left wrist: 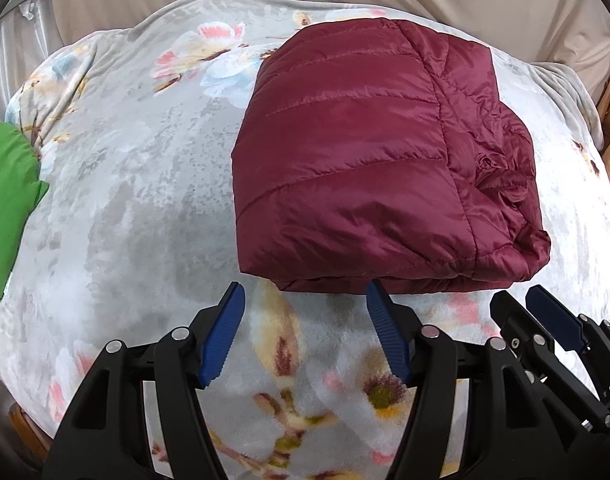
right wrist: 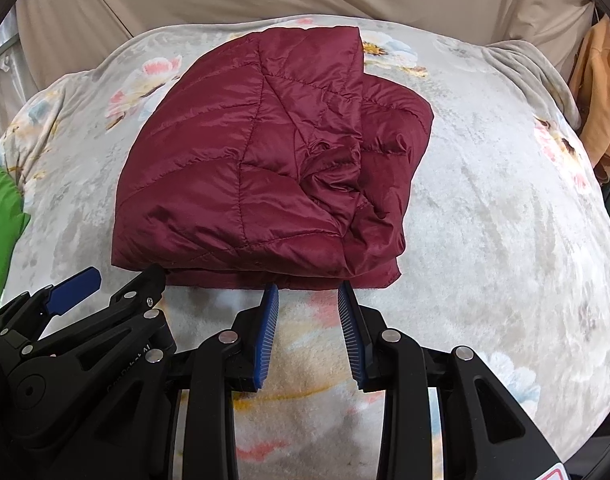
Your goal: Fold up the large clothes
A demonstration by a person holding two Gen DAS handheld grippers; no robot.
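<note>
Jacket: the maroon quilted jacket (left wrist: pixel 369 152) lay folded on the floral blanket (left wrist: pixel 145 184), at 12 o'clock from both claws.
Left gripper (left wrist: pixel 305 334): its jaws stood wide apart and empty, the tips just beside the jacket's near edge.
Right gripper (right wrist: pixel 309 330): its jaws were narrower, partly open, holding nothing.
Left view only: a wider part of the green cloth (left wrist: pixel 5 208) at 9 o'clock.
Right view only: more of the orange garment (right wrist: pixel 601 96) at 2 o'clock.

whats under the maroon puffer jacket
The folded maroon puffer jacket lies on a floral blanket, which shows all around it. Whatever is beneath the jacket itself is covered.
</note>
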